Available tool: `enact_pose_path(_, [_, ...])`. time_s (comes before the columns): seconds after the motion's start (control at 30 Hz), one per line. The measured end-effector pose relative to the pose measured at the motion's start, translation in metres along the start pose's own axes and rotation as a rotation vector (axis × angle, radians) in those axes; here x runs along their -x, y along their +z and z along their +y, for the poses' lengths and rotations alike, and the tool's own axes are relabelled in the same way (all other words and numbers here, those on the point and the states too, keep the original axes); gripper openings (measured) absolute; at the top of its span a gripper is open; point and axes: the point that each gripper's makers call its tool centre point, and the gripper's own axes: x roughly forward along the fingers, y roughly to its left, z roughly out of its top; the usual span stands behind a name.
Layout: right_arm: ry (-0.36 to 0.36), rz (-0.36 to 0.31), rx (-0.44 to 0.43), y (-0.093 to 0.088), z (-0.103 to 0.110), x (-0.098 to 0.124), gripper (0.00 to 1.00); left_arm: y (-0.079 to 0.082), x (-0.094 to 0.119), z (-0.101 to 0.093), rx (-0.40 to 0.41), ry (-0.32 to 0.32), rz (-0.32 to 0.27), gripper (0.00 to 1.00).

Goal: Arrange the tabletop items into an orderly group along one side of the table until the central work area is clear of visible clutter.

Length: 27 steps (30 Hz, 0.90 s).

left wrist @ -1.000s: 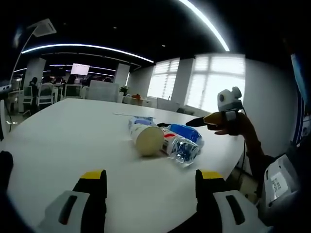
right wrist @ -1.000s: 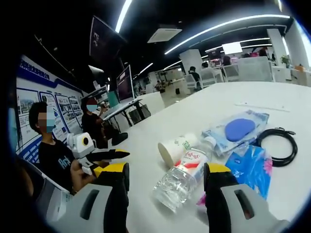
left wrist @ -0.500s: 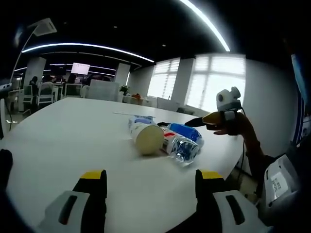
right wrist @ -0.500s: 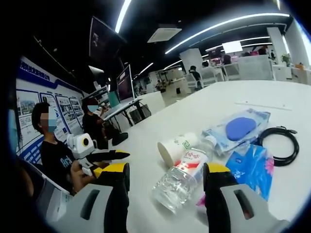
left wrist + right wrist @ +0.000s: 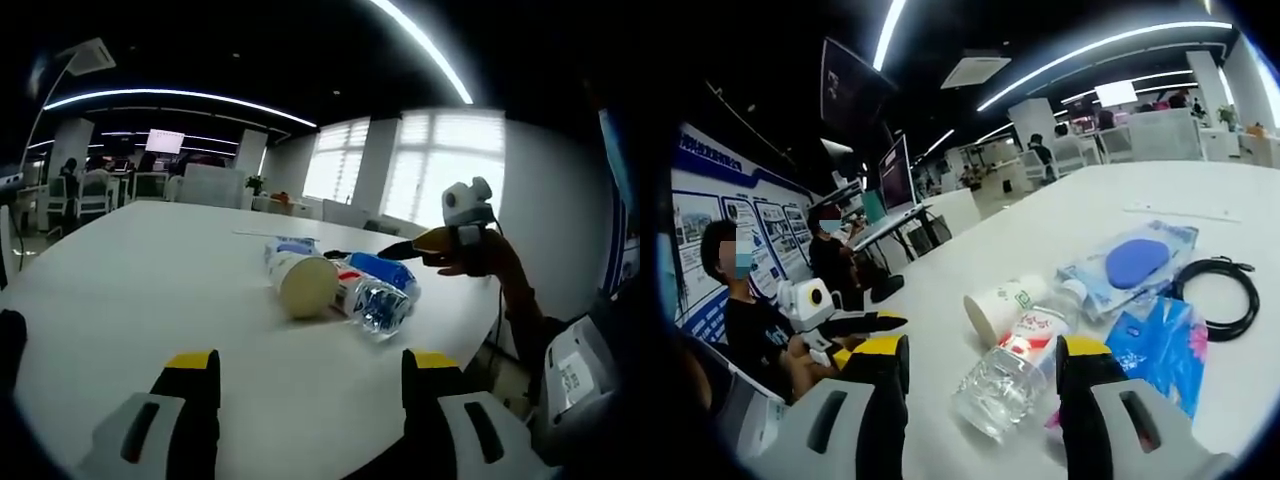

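the right gripper [image 5: 980, 365] stands nearest, its yellow-tipped jaws spread wide with nothing between them, just short of the water bottle [image 5: 1015, 365], which lies on its side on the white table [image 5: 1080, 215]. the left gripper [image 5: 305, 375] is likewise spread and holding nothing, well back from the bottle with bare tabletop between. taking the bottle as the landmark: a paper cup [image 5: 1002, 303] lies on its side touching the bottle's neck end, a blue tissue pack [image 5: 1160, 340] sits just beside the bottle on its far side from the people, a clear packet with a blue pad [image 5: 1132, 265] lies beyond the bottle's cap, and a coiled black cable [image 5: 1212, 298] rests beyond the tissue pack. the cluster already sits near one table edge, so the step in hand looks like tidying it. to do that well, i would close squarely on the bottle's body, not its slick shoulder, and move slowly, since bottle and cup can both roll. count: one bottle, one cup, one tissue pack, one packet, one cable, two grippers.
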Motion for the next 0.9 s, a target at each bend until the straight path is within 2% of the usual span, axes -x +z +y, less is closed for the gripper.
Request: enact_pose_path(0.9, [0.006, -0.001, -0.039, -0.0005, -0.0027, -0.0047, 0.56, -0.0003, 0.0019, 0.0015, 0.006, 0.001, -0.001, 0.73])
